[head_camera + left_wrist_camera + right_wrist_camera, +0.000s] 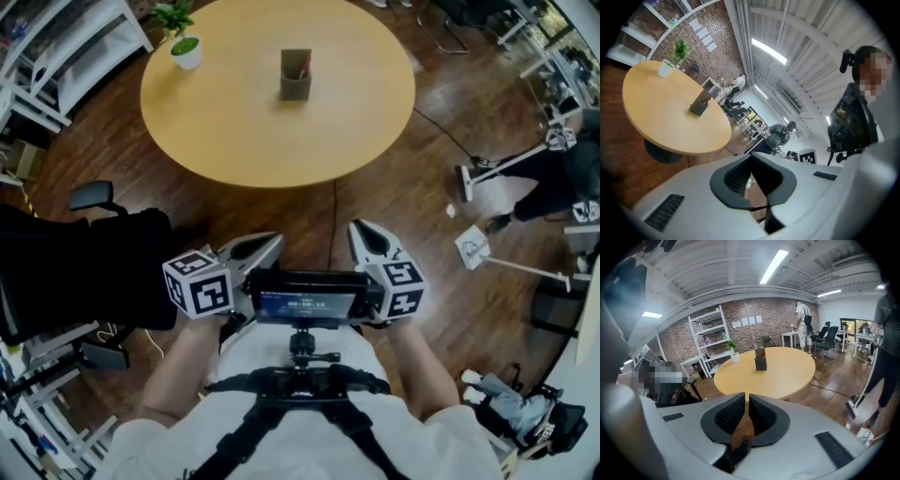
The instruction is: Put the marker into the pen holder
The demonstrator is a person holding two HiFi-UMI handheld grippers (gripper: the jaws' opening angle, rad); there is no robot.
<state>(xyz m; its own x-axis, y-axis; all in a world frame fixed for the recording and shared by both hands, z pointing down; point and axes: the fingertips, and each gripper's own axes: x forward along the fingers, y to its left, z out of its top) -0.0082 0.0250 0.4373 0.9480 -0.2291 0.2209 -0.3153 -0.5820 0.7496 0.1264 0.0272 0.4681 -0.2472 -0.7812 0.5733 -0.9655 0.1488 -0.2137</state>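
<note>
A dark pen holder (pixel 295 77) stands near the middle of the round wooden table (pixel 234 122), far ahead of me. Something red-tipped, probably a marker (pixel 303 68), sticks out of it. The right gripper view shows the holder (pixel 761 363) straight ahead, and the left gripper view has the holder (pixel 699 106) at upper left. Both grippers are held low near my chest, well short of the table. My left gripper (pixel 273 242) has its jaw tips together (pixel 751 157) with nothing between. My right gripper (pixel 360 228) shows only a thin slit at its tips (pixel 746 397), also empty.
A small potted plant (pixel 185 47) sits at the table's far left edge. A black office chair (pixel 84 262) is close on my left. At right a person (pixel 562 183) stands with a long-handled floor tool (pixel 502 167). White shelves (pixel 66 47) line the back left. A cable (pixel 333 211) crosses the wooden floor.
</note>
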